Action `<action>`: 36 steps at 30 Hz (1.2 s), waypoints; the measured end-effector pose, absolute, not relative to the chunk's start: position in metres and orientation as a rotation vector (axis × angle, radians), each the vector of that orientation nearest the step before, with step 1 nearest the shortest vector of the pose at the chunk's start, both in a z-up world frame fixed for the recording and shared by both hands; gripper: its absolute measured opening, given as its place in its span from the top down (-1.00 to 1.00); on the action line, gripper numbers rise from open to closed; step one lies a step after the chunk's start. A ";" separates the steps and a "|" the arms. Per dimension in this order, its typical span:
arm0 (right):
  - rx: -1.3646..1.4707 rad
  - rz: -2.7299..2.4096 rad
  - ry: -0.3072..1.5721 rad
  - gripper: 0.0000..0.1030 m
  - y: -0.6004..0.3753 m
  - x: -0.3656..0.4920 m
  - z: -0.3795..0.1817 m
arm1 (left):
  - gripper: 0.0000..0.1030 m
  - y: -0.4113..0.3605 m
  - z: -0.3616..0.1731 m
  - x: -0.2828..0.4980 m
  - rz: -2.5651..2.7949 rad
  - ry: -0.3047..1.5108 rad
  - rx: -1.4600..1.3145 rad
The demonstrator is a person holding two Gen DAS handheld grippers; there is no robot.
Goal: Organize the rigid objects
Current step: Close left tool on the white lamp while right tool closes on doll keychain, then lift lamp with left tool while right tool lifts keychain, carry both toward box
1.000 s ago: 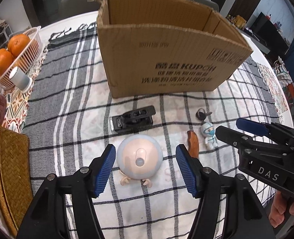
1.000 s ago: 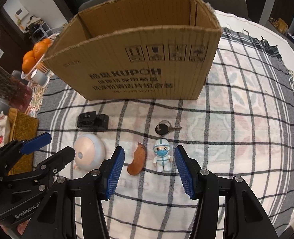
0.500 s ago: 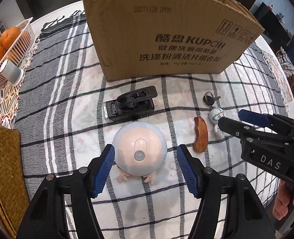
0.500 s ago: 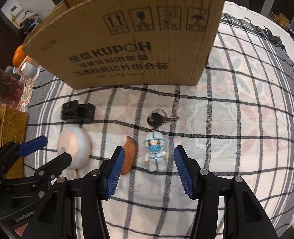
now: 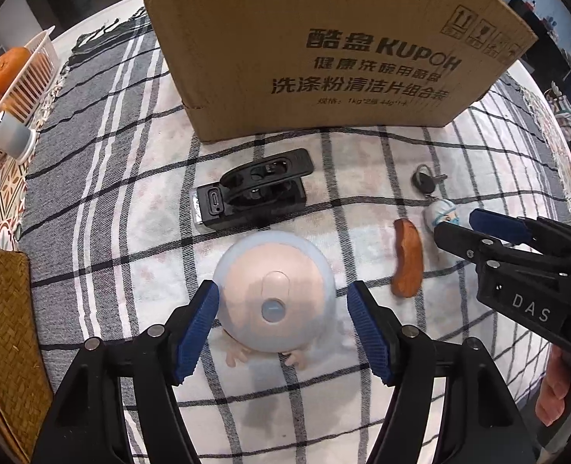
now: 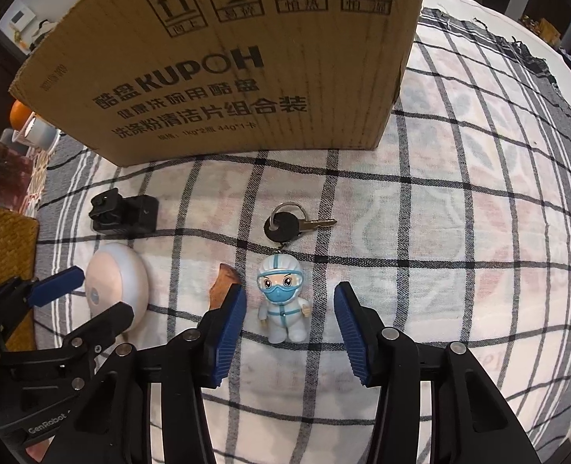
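- Grippers both sit lower and closer to the cloth [image 6: 459, 193] than a second ago; the box [image 5: 324, 58] now fills the top of each view and its open top has slid out of sight.
- Left gripper [image 5: 281, 313] straddles the dome toy [image 5: 274, 290] with its jaws opening; the blue pads stand just beside the dome's sides at 9 and 3 o'clock, not pressing. I judge it is widening to clear the dome before clamping.
- Right gripper [image 6: 289, 317] brackets the figurine [image 6: 283, 297], jaws closing; daylight shows on both sides, so nothing is gripped yet.
- That puts two pick-ups about to happen at once, with the box presumably the destination; nothing has gone in that I can see.
- Edges: the wooden piece [image 6: 223, 286] lies just beside the right gripper's left pad, at 9 o'clock of the figurine, and could get nudged or pinched.
- The key [image 6: 293, 224] hangs off the figurine by a ring at 12 o'clock and will trail when lifted.
- The black clip [image 5: 254, 197] lies near the dome at 12 o'clock, clear of the pads.
- Room: open cloth at 3 o'clock of the figurine; the two grippers are near each other, so lifting straight up looks safest, then over the box wall.
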State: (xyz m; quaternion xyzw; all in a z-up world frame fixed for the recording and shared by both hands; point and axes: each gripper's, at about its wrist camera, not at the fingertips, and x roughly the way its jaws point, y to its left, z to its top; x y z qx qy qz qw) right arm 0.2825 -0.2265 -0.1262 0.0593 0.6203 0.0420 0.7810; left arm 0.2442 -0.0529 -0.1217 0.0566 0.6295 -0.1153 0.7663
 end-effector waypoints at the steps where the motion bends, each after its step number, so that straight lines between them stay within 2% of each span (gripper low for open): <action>1: 0.128 0.090 1.343 0.08 -0.227 0.283 -0.128 | -0.32 -0.052 -0.123 0.245 -0.246 1.372 0.125; 10: 0.121 0.074 1.362 0.19 -0.222 0.290 -0.140 | -0.43 -0.048 -0.138 0.251 -0.227 1.398 0.097; 16: 0.118 0.065 1.361 0.26 -0.219 0.296 -0.146 | -0.43 -0.046 -0.148 0.254 -0.228 1.418 0.074; 19: 0.109 0.056 1.355 0.35 -0.219 0.296 -0.147 | -0.42 -0.047 -0.152 0.257 -0.221 1.418 0.067; 26: 0.109 0.044 1.353 0.37 -0.218 0.295 -0.145 | -0.43 -0.048 -0.154 0.258 -0.224 1.400 0.071; 36: 0.095 0.061 1.309 0.37 -0.208 0.280 -0.120 | -0.43 -0.050 -0.114 0.244 -0.246 1.310 0.063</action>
